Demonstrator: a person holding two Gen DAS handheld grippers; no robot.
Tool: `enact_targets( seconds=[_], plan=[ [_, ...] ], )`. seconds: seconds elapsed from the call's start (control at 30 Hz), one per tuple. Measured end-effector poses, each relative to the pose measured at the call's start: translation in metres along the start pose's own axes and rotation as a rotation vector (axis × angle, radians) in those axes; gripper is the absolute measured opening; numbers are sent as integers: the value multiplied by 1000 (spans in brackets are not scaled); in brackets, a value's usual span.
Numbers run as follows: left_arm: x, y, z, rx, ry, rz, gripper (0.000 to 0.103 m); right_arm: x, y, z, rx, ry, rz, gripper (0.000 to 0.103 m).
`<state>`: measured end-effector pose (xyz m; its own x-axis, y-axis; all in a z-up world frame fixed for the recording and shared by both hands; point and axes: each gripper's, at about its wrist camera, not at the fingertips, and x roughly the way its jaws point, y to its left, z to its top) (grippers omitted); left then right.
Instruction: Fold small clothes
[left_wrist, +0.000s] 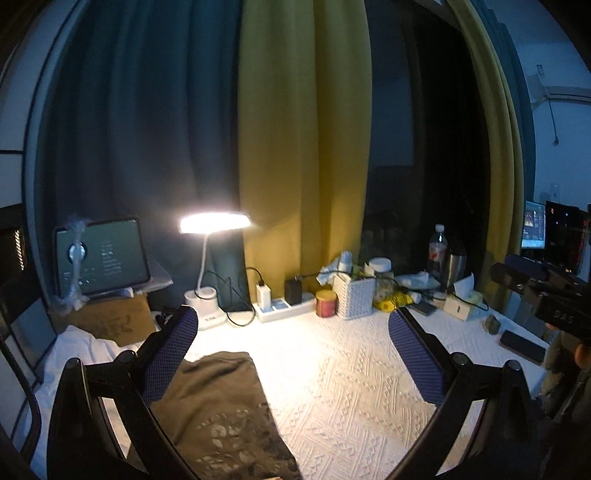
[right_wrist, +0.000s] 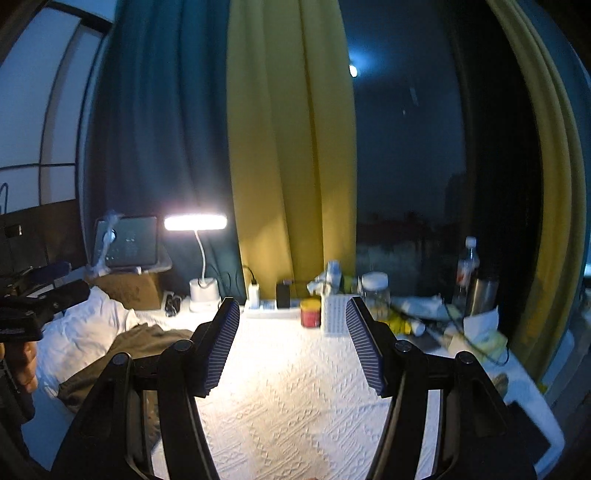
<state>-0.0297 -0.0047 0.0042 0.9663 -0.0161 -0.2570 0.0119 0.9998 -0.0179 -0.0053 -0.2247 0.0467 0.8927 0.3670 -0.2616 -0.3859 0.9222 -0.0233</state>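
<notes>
While we hold both grippers above the white quilted bedspread (left_wrist: 332, 387), a row of clutter lines its far edge under the curtains. From left to right we see a tablet (left_wrist: 101, 254) propped on a cardboard box (left_wrist: 110, 319), a lit white desk lamp (left_wrist: 214, 223) with a bent neck, a white power strip (left_wrist: 284, 308) with 2 chargers plugged in, a small red tin (left_wrist: 326, 302), and a white woven basket (left_wrist: 355, 297) holding crumpled tissue and other bits we cannot make out. Right of it stand a clear jar with a white lid (right_wrist: 376, 291), a plastic bottle (left_wrist: 437, 249) and a steel flask (left_wrist: 455, 266). A dark phone (left_wrist: 522, 345) lies flat near the right edge.

Our left gripper (left_wrist: 291, 354) has its blue ribbed pads spread wide with nothing between them. Our right gripper (right_wrist: 291, 347) is likewise spread wide and empty. Nothing blocks the lit middle of the bedspread.

An olive-brown garment (left_wrist: 221, 417) with a pale speckled print lies loosely rumpled on the near left, just beside a white pillow (right_wrist: 77, 332).
</notes>
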Motion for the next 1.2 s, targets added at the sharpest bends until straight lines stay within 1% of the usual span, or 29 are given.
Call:
enact_targets(
  seconds=[0.07, 0.17, 0.23, 0.57, 0.77, 1.03, 1.2],
  plan=[
    [-7, 5, 1, -18, -30, 7, 102, -7, 6, 5, -18, -22, 2, 63],
    [-15, 13, 3, -39, -54, 8, 102, -15, 12, 10, -27, -47, 10, 63],
    [-20, 17, 3, -41, -69, 22, 102, -18, 15, 14, -25, -60, 15, 63],
    [-39, 39, 2, -37, -99, 63, 102, -20, 32, 24, -31, -95, 29, 63],
    [-48, 55, -1, -54, -110, 84, 102, -20, 45, 30, -42, -115, 3, 63],
    [-51, 71, -5, -76, -114, 110, 102, -13, 61, 33, -60, -110, 25, 63],
    [-46, 72, -9, -81, -102, 104, 102, -6, 63, 27, -64, -86, 25, 63]
  ],
)
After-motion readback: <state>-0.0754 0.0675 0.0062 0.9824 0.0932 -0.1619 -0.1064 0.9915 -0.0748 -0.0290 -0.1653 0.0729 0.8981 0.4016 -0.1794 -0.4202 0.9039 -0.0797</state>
